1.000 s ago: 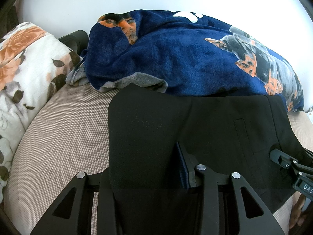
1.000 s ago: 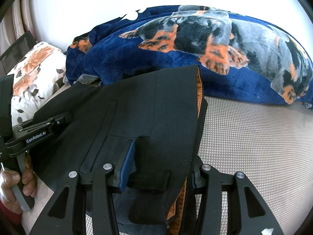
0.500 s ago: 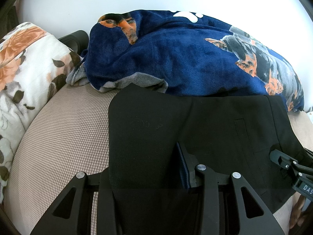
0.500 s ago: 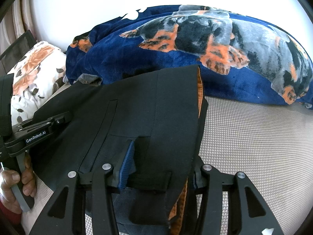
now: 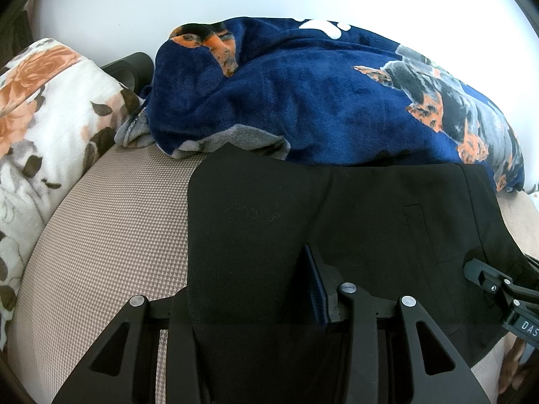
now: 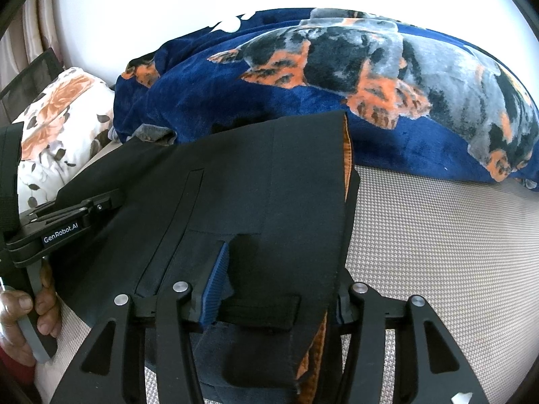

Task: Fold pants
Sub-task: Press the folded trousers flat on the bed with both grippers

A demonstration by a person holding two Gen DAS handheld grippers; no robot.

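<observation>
Black pants (image 5: 303,208) lie folded on the beige bed surface, their far edge against the blue blanket. My left gripper (image 5: 249,286) is shut on their near edge; one blue pad (image 5: 315,279) shows, and cloth hides the other finger. In the right wrist view the pants (image 6: 262,185) show a pocket seam and an orange lining (image 6: 347,155) along the right edge. My right gripper (image 6: 279,282) has the waistband end between its fingers, and its jaws are opening. Each gripper shows at the edge of the other's view.
A blue fleece blanket with a dog print (image 5: 337,101) is heaped behind the pants against a white wall. A floral pillow (image 5: 40,118) lies at the left. The beige bed surface (image 6: 438,252) stretches to the right. A person's hand (image 6: 23,320) grips the left gripper's handle.
The right gripper's left pad has shifted slightly outward from the cloth. Pants, hands and the left gripper have stayed where they were.
</observation>
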